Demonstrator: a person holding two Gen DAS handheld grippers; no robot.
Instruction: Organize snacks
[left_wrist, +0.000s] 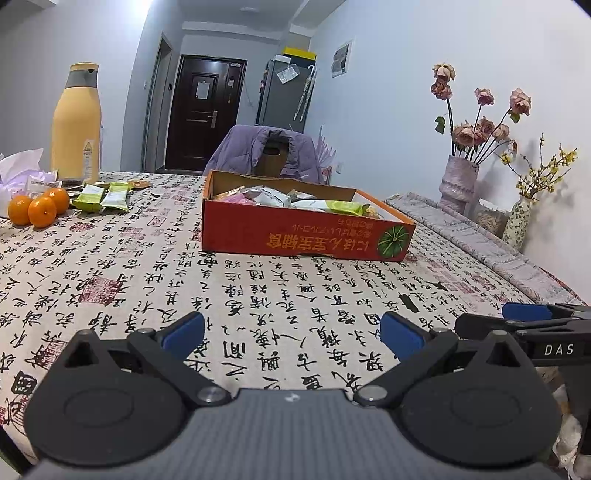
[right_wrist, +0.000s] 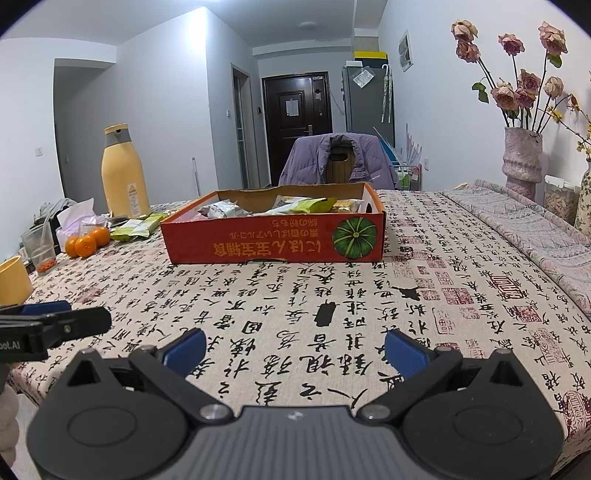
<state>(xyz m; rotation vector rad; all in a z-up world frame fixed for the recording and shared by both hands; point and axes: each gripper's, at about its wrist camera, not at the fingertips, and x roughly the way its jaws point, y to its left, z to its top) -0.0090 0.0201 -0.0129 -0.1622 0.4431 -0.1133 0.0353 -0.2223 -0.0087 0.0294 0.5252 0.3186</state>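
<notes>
Left wrist view: left hand-held gripper (left_wrist: 293, 334) hangs low over the near edge of the tabletop (left_wrist: 258, 295), jaws spread wide, nothing between the blue pads. Red cardboard box (left_wrist: 306, 236) sits mid-tabletop toward the far edge, already holding several snack packets. Loose green snack packets (left_wrist: 103, 197) lie near the far-left corner, just beside the three oranges (left_wrist: 38, 208) and in front of the yellow bottle (left_wrist: 75, 122). Right hand-held gripper (left_wrist: 524, 321) pokes in at the right edge, seen side-on, so its opening is unclear from here. Right wrist view: right hand-held gripper (right_wrist: 295, 350) is also near the near edge, jaws wide apart and empty; the box (right_wrist: 273, 240) is straight ahead, the green packets (right_wrist: 138, 227) just left of it, touching or nearly touching the oranges (right_wrist: 86, 242). A plastic cup (right_wrist: 38, 249) and tissue clutter (right_wrist: 75, 218) crowd the left edge. Judgement: the step in hand is reaching for a loose packet, and the left gripper is the closer one. Come in low and flat, pinch a packet by its crimped end nearest the box, stay clear of the oranges so they don't roll, lift before crossing the box wall, then release over a gap among the packets inside.
</notes>
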